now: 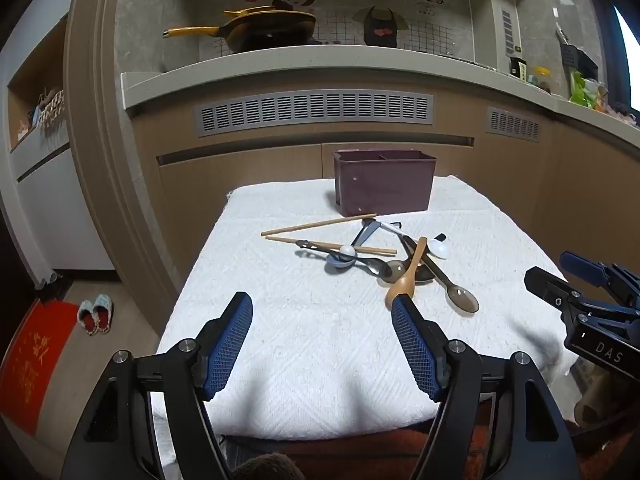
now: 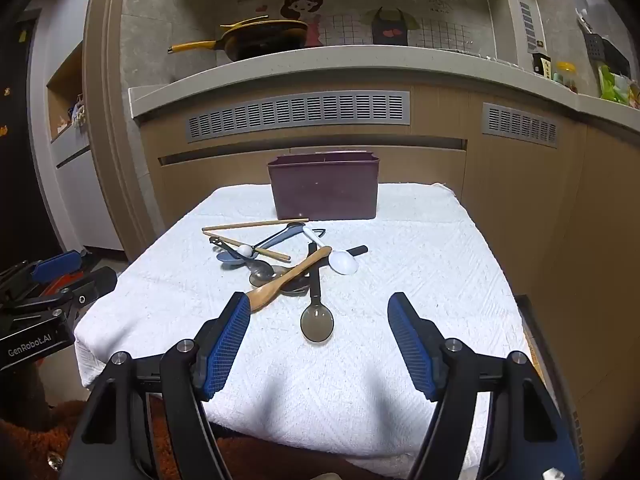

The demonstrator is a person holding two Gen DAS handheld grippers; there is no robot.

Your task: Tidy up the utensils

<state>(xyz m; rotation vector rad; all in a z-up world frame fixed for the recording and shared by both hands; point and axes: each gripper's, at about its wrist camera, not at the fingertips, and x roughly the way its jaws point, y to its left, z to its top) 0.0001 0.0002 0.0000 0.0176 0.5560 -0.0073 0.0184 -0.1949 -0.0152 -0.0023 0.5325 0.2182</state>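
Note:
A pile of utensils lies on the white cloth (image 1: 304, 344): two wooden chopsticks (image 1: 320, 224), a wooden spoon (image 1: 404, 282), a smoky translucent spoon (image 1: 462, 296), a white spoon (image 1: 438, 249) and a blue-grey spoon (image 1: 340, 262). A dark purple utensil holder (image 1: 384, 182) stands behind them. My left gripper (image 1: 322, 312) is open and empty, in front of the pile. My right gripper (image 2: 320, 310) is open and empty, with the smoky spoon (image 2: 317, 322) seen between its fingers and the wooden spoon (image 2: 280, 284) by its left finger. The holder (image 2: 324, 188) stands beyond.
The cloth-covered table (image 2: 400, 360) stands against brown cabinets with vent grilles (image 1: 312, 112). A counter above holds a yellow-handled pan (image 1: 256, 28). Slippers (image 1: 94, 316) and a red mat (image 1: 32, 360) lie on the floor at left.

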